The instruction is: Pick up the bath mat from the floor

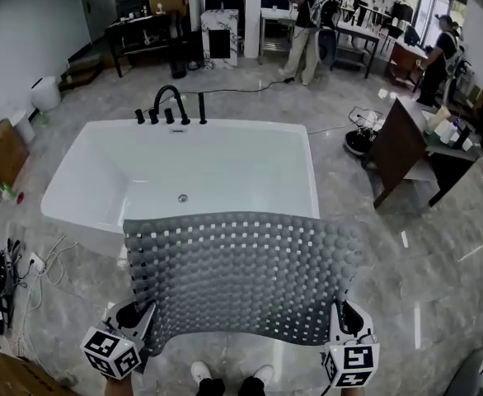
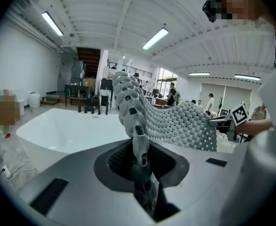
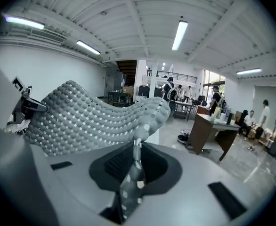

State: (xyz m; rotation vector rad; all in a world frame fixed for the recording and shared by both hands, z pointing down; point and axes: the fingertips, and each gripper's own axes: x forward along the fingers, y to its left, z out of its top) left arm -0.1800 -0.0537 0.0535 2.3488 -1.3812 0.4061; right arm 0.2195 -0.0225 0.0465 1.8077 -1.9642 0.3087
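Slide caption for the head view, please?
Left claw and right claw hold the grey bath mat spread before the white bathtub.

Head view looks down — gripper views share the mat (image 1: pixel 241 275).

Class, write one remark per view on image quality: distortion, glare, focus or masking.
Head view: the wide-angle lens bows the bathtub rim, and pale glare streaks lie on the polished floor at right. Left gripper view: black corners, mosaic patches, and the bath mat goes soft nearest the lens. Right gripper view: the ceiling light is blown out white.
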